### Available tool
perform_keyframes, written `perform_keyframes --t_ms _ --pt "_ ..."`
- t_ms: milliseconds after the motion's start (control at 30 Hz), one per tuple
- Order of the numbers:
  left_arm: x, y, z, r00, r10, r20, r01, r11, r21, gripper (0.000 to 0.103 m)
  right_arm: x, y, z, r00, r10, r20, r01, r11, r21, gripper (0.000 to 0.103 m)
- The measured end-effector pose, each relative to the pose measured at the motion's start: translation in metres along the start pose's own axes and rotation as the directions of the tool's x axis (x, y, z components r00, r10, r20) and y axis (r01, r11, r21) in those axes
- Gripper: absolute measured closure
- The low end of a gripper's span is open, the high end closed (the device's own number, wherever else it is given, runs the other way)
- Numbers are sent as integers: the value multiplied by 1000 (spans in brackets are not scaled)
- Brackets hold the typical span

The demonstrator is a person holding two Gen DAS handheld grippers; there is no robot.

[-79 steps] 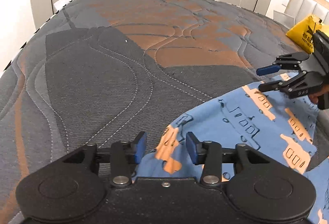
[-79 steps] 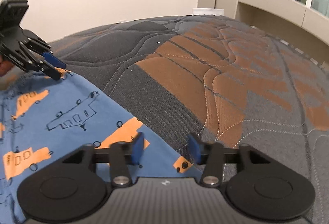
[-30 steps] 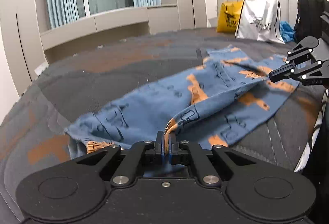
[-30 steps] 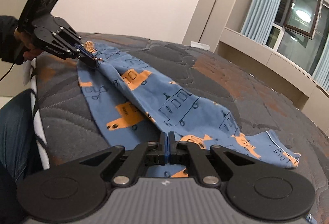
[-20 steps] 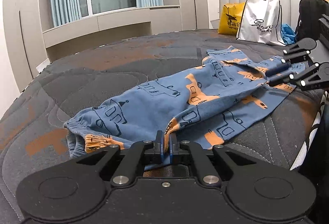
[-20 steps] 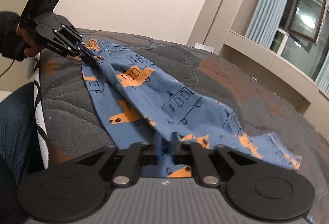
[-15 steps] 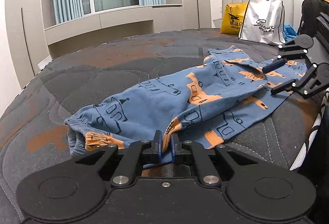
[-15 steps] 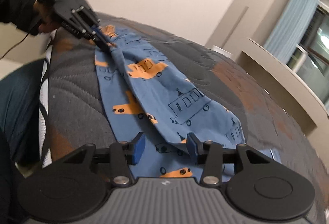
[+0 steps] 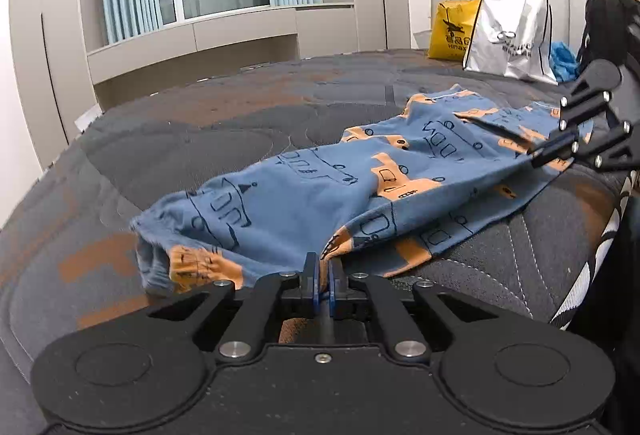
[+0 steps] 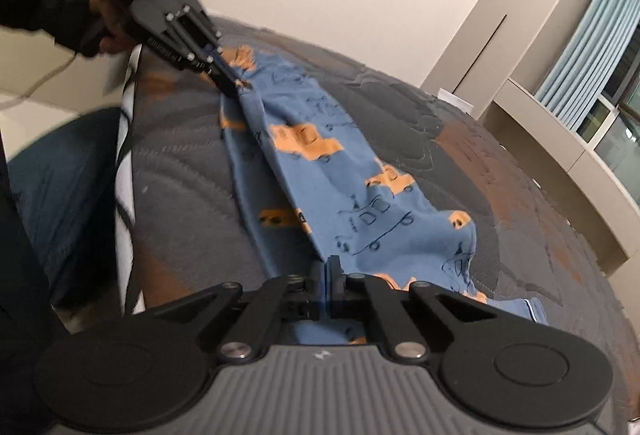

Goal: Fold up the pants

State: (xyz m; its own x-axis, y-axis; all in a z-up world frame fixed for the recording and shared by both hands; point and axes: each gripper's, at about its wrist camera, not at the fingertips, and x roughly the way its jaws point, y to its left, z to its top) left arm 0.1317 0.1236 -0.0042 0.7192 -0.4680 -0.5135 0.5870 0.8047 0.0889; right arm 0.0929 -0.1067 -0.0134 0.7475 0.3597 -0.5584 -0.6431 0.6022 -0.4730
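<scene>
Blue pants [image 9: 320,191] with orange and black prints lie along the near edge of a grey and orange mattress [image 9: 200,123]. My left gripper [image 9: 323,275] is shut on the near edge of the pants by the elastic end. My right gripper [image 10: 328,281] is shut on the same edge at the other end; it also shows in the left wrist view [image 9: 540,159]. The fabric [image 10: 320,171] is pulled taut and lifted between them. The left gripper shows at the far end in the right wrist view [image 10: 232,85].
A yellow bag [image 9: 452,31], a white bag [image 9: 508,35] and a black bag [image 9: 608,27] stand against the headboard. A window bench [image 9: 192,43] runs along the far side. The mattress edge with striped trim [image 10: 126,155] is close to me.
Both grippers closed on the pants and carried them over; the right gripper then opened briefly and has shut again on the edge. The fabric is now lifted and stretched between the two.
</scene>
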Motion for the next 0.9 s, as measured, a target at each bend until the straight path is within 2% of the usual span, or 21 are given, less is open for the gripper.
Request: perform_keyframes --t_ms 67,133,167,200,233,267,300,367,433,467,533,600,700,800,900 --pt "0 4 0 1000 -12 15 12 999 -50 90 9 3 -5 1000 -11 -6 11 1000 20 99" --pt "-6 1 0 999 -19 28 21 996 -85 69 11 0 -10 1000 2 8 -3 997 76 98" --pt "-10 -3 -1 999 -18 37 22 996 -89 48 9 -2 -12 1000 4 18 -6 995 102 93" --pt "-13 -8 0 999 -16 49 21 995 -93 26 5 -7 -14 1000 7 28 -10 991 132 74" --pt "-16 -15 2 998 -9 66 16 995 -101 18 -1 -13 -17 999 -2 51 -7 984 181 57" --pt "-18 -22 4 997 -2 81 11 994 -111 7 -8 -19 -22 997 -14 75 -4 971 237 26" --pt "-19 -30 7 995 -1 99 14 992 -123 2 -15 -26 -27 995 -28 97 -2 955 295 14" --pt "-16 -43 15 991 -35 129 53 989 -139 1 -28 -37 -36 991 -56 125 4 925 379 13" --pt "-8 -58 28 985 -69 160 94 984 -154 1 -39 -45 -44 986 -111 127 44 897 439 6" --pt "0 -66 35 984 -73 161 100 981 -164 1 -44 -48 -48 980 -154 123 80 881 466 0" --pt "20 -85 51 991 -40 125 64 979 -192 1 -51 -54 -55 969 -224 103 141 845 516 0" --pt "44 -101 67 998 -6 65 21 972 -233 1 -53 -63 -60 955 -293 46 213 784 583 0" --pt "69 -122 85 999 -31 44 42 957 -286 1 -57 -80 -72 922 -381 -72 320 643 695 0" --pt "85 -145 101 995 -91 42 99 954 -282 1 -63 -97 -84 907 -397 -137 355 550 756 0" --pt "100 -162 110 992 -121 22 122 955 -269 1 -69 -112 -95 911 -382 -154 353 532 770 0"
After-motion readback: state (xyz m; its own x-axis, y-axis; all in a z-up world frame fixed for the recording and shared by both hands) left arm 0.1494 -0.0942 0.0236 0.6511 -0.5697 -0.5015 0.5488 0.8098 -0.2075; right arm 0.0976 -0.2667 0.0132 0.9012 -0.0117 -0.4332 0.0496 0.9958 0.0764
